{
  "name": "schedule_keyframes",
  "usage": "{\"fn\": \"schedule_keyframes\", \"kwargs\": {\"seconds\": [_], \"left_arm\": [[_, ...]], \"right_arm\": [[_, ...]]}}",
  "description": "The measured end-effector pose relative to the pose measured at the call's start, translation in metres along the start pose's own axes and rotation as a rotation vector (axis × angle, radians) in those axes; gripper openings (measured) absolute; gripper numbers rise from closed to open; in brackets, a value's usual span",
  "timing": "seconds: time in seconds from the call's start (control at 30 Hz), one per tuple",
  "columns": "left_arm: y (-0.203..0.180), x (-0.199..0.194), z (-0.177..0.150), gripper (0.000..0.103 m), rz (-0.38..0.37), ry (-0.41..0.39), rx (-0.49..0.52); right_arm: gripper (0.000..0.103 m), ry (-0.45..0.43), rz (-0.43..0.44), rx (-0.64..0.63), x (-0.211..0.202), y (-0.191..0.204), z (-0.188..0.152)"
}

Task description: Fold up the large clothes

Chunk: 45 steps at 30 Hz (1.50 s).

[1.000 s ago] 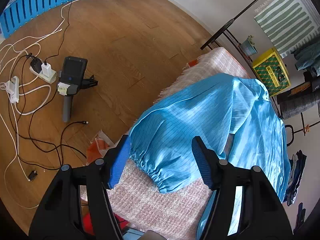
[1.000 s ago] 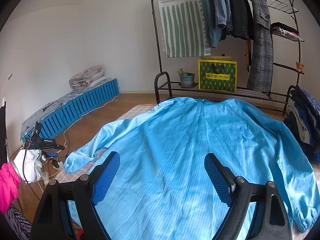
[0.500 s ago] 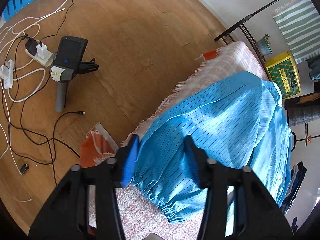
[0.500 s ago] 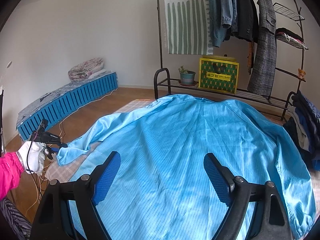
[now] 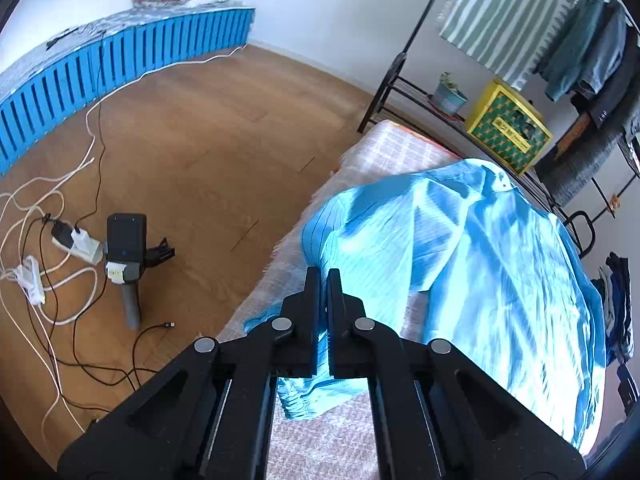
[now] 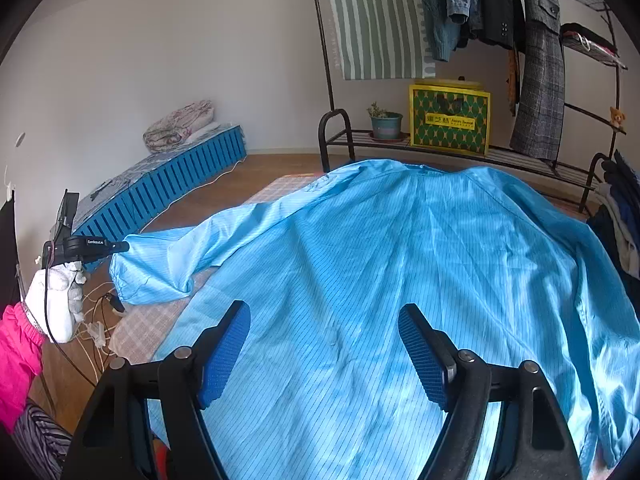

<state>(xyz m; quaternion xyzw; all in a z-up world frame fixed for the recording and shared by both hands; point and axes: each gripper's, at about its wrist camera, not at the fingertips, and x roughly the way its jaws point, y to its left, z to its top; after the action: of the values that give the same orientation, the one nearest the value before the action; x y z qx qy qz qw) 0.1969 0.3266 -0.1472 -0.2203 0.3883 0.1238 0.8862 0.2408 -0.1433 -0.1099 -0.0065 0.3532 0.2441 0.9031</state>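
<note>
A blue pinstriped work coat [image 6: 400, 280] is seen spread back-up across a bed covered by a pale checked blanket [image 5: 400, 148], its collar toward the blanket's far edge and one sleeve [image 6: 168, 264] stretched out to the blanket's left edge. The sleeve is clamped near its gathered cuff [image 5: 304, 400] by the left gripper [image 5: 325, 280], whose jaws are pressed together on the cloth; the sleeve is held lifted clear of the blanket, and the gripper is angled downward. In the right wrist view, that gripper is carried at the left edge of the bed by a hand in a white glove [image 6: 60, 304], worn under a bright pink sleeve [image 6: 16, 360]. White lettering is printed on the gripper's black body, too small to be read with confidence.

The right gripper [image 6: 324, 356] is held tilted down over the lower back of the coat, its blue-padded jaws apart and closing, with nothing pressed between the pads.

On the clothes rack's shelf [image 6: 440, 148] beyond the bed, a yellow and green patterned box [image 6: 450, 120] is marked by a yellow label whose characters cannot be made out.
</note>
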Motion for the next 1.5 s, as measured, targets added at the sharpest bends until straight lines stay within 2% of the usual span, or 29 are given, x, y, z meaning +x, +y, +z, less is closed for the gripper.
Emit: {"fn": "schedule_keyframes", "kwargs": {"seconds": [0.2, 0.27, 0.4, 0.5, 0.6, 0.73, 0.87, 1.0, 1.03, 1.07, 1.1, 1.17, 1.23, 1.3, 1.37, 1.43, 1.5], "left_arm": [[-0.074, -0.057, -0.018, 0.0, -0.072, -0.106, 0.205], [-0.096, -0.073, -0.031, 0.0, -0.115, -0.117, 0.263], [-0.137, -0.098, -0.068, 0.0, -0.187, -0.123, 0.4], [-0.158, -0.106, -0.098, 0.0, -0.244, -0.093, 0.478], [-0.172, -0.101, -0.133, 0.0, -0.269, -0.024, 0.561], [-0.176, -0.087, -0.172, 0.0, -0.279, 0.08, 0.622], [-0.178, -0.082, -0.183, 0.0, -0.269, 0.109, 0.657], [-0.179, -0.083, -0.185, 0.0, -0.284, 0.12, 0.692], [-0.18, -0.083, -0.187, 0.003, -0.276, 0.127, 0.7], [-0.181, -0.084, -0.188, 0.016, -0.279, 0.138, 0.703], [-0.18, -0.086, -0.189, 0.037, -0.291, 0.145, 0.7], [-0.174, -0.093, -0.182, 0.057, -0.333, 0.144, 0.668], [-0.165, -0.103, -0.171, 0.057, -0.383, 0.13, 0.625], [-0.148, -0.112, -0.153, 0.058, -0.395, 0.088, 0.538], [-0.122, -0.113, -0.133, 0.057, -0.395, 0.078, 0.396], [-0.092, -0.1, -0.117, 0.057, -0.378, 0.112, 0.227], [-0.068, -0.082, -0.111, 0.043, -0.362, 0.165, 0.1]], "right_arm": [[0.043, 0.09, 0.078, 0.109, 0.02, -0.017, 0.005], [0.041, 0.102, 0.088, 0.117, 0.026, -0.021, 0.008], [0.04, 0.149, 0.123, 0.129, 0.047, -0.031, 0.02], [0.04, 0.191, 0.178, 0.159, 0.072, -0.041, 0.035], [0.041, 0.217, 0.209, 0.234, 0.104, -0.053, 0.05], [0.041, 0.253, 0.274, 0.351, 0.151, -0.058, 0.061], [0.041, 0.298, 0.284, 0.381, 0.19, -0.047, 0.06], [0.041, 0.373, 0.238, 0.33, 0.216, -0.026, 0.046], [0.041, 0.387, 0.231, 0.311, 0.217, -0.021, 0.043], [0.041, 0.394, 0.225, 0.296, 0.217, -0.018, 0.041], [0.041, 0.398, 0.216, 0.285, 0.215, -0.015, 0.038], [0.041, 0.403, 0.208, 0.269, 0.205, -0.012, 0.034], [0.041, 0.411, 0.194, 0.25, 0.195, -0.011, 0.027], [0.041, 0.423, 0.199, 0.23, 0.18, -0.012, 0.017], [0.041, 0.438, 0.204, 0.218, 0.161, -0.011, 0.005], [0.041, 0.464, 0.231, 0.227, 0.148, -0.009, -0.009], [0.041, 0.491, 0.279, 0.267, 0.134, -0.004, -0.027]]}}
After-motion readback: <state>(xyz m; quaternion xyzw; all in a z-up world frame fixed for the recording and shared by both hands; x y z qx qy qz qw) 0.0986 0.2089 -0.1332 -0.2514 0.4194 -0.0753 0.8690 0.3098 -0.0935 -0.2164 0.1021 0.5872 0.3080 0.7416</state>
